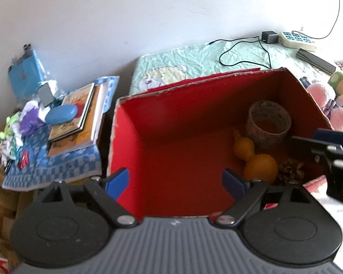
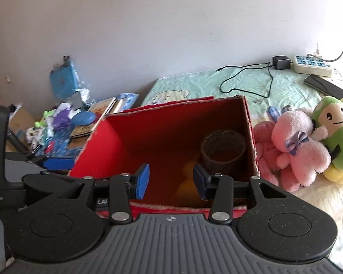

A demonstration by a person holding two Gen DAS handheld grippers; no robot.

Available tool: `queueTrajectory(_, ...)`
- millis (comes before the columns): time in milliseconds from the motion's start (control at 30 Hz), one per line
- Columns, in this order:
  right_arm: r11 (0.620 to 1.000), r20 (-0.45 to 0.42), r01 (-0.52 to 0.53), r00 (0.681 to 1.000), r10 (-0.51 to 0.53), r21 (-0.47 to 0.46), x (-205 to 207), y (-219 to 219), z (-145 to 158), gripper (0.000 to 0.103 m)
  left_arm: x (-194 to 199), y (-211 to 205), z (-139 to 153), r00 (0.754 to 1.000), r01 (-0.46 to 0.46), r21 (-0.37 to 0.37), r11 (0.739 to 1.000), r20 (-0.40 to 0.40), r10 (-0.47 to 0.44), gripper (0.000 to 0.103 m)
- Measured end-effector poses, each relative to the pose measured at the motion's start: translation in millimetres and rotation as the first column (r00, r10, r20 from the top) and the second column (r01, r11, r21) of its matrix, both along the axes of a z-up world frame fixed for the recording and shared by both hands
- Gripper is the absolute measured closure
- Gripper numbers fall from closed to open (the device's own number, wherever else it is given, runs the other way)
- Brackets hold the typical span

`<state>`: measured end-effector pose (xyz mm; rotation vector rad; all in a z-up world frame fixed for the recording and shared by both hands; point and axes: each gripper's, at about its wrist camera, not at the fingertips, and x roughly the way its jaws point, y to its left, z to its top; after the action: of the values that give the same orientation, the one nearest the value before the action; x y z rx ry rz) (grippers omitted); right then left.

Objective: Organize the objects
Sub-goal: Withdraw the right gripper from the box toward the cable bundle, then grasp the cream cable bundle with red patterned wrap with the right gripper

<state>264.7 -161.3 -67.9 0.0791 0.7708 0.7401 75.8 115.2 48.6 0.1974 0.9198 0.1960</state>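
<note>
Pale wall backs a bed point(image 2: 251, 84) carrying a red box point(image 1: 135, 123). Inside it sit a tape roll point(image 1: 268, 123), an orange duck point(image 1: 256, 159) and a pinecone point(image 1: 290, 171). Both grippers hang above the box, left point(image 1: 175, 182) wide open, right point(image 2: 170, 181) partly open, fingers empty. A drop-off looks finished; next likely comes picking a plush point(image 2: 297, 146) beside the box.

Tape roll point(image 1: 268, 123) inside box point(image 1: 130, 137)
</note>
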Motion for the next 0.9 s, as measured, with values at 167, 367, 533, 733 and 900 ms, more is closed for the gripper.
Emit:
queueTrajectory(167, 0.998, -0.023, -0.047, 0.999, 0.048, 0.031, -8.9, -10.9, 3.6, 0.058, -15.4, -7.3, 4.3, 1.000, -0.030, -0.007, 1.000, -0.007, 0.030, 0.013)
queueTrajectory(367, 0.994, -0.068, -0.100, 0.992, 0.103, 0.047, -18.5, -21.4, -1.7, 0.058, -31.4, -15.6, 4.7, 0.998, -0.064, -0.008, 0.998, -0.023, 0.064, 0.013)
queueTrajectory(533, 0.991, -0.118, -0.130, 0.984, 0.134, 0.046, -24.3, -27.4, -11.8, 0.059, -40.6, -21.8, -0.1, 0.995, -0.086, -0.028, 0.996, -0.051, 0.085, 0.012)
queueTrajectory(733, 0.990, -0.166, -0.132, 0.977, 0.137, 0.038, -26.4, -33.5, -23.7, 0.059, -48.4, -29.5, -12.0, 0.991, -0.104, -0.019, 0.994, -0.085, 0.102, 0.012)
queueTrajectory(900, 0.989, -0.204, -0.142, 0.968, 0.146, 0.033, -26.4, -35.0, -33.3, 0.059, -52.0, -33.5, -21.3, 0.988, -0.116, -0.009, 0.993, -0.108, 0.114, 0.012)
